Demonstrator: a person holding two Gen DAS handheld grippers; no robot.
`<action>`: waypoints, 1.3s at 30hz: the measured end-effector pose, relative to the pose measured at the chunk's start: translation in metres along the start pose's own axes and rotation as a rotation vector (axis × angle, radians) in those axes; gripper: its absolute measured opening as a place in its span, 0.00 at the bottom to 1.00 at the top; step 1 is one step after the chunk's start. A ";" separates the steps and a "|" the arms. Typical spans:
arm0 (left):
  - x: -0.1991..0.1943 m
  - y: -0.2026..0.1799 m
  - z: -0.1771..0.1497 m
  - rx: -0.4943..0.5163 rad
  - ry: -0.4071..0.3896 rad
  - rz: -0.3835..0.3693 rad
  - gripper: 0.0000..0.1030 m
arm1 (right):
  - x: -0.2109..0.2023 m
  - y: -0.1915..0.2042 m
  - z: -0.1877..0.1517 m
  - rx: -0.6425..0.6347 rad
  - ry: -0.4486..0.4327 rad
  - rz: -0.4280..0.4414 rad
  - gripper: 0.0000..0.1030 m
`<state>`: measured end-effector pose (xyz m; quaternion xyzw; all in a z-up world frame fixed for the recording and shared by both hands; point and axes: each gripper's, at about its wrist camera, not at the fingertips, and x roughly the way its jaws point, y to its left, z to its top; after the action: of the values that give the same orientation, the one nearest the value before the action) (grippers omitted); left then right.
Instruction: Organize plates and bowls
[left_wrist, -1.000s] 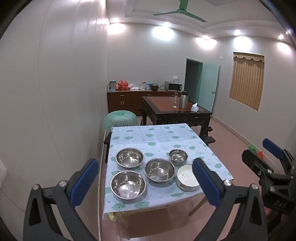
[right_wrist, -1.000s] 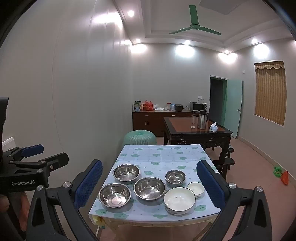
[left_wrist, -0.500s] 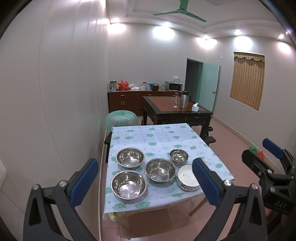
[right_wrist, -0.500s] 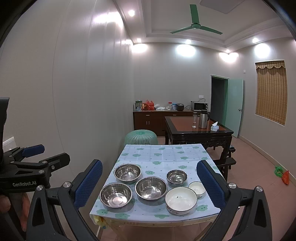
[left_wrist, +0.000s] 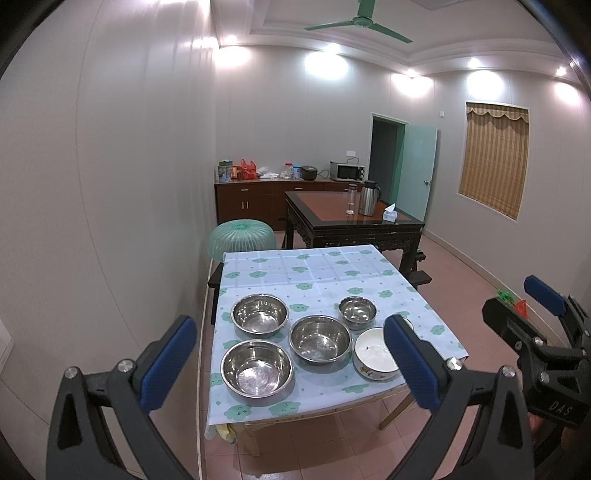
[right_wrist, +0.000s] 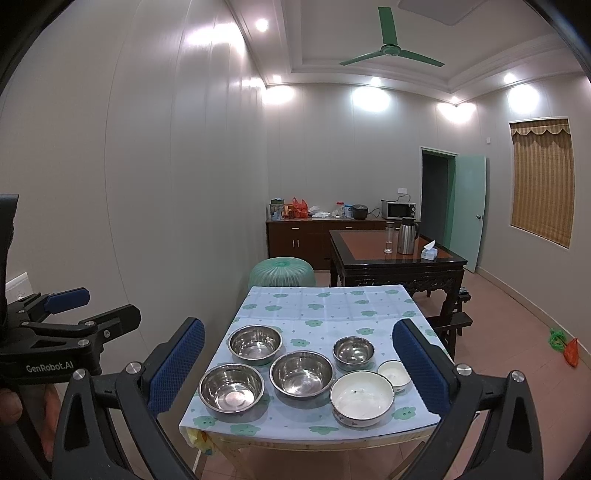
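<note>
Several bowls sit on a table with a blue-green patterned cloth (left_wrist: 314, 269). Three large steel bowls stand at back left (left_wrist: 259, 315), front left (left_wrist: 256, 367) and centre (left_wrist: 320, 338). A small steel bowl (left_wrist: 357, 312) is at back right. A large white bowl (right_wrist: 362, 398) is at front right, a small white bowl (right_wrist: 394, 373) behind it. My left gripper (left_wrist: 290, 365) is open and empty, well short of the table. My right gripper (right_wrist: 306, 365) is open and empty, also short of the table. Each gripper shows at the edge of the other's view.
A green mesh food cover (left_wrist: 242, 238) stands behind the table by the left wall. A dark wooden table (left_wrist: 351, 218) with a flask, a glass and a tissue box is beyond. A sideboard (left_wrist: 258, 195) lines the back wall. Tiled floor lies to the right.
Both views have shifted slightly, and the table and bowls sit a little nearer. Both grippers stay open and empty.
</note>
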<state>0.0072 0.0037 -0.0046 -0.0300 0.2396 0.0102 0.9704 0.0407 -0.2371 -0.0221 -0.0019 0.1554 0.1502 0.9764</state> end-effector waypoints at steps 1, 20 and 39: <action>0.001 0.000 -0.001 0.000 0.001 0.000 1.00 | 0.000 0.000 0.000 0.002 0.000 0.002 1.00; 0.007 0.001 -0.003 0.003 0.006 0.000 1.00 | 0.006 -0.002 -0.001 0.006 0.012 0.001 1.00; 0.035 -0.003 -0.001 0.012 0.034 0.009 1.00 | 0.023 -0.008 -0.002 0.014 0.037 0.006 1.00</action>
<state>0.0377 0.0006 -0.0216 -0.0231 0.2561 0.0124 0.9663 0.0637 -0.2379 -0.0310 0.0029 0.1743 0.1519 0.9729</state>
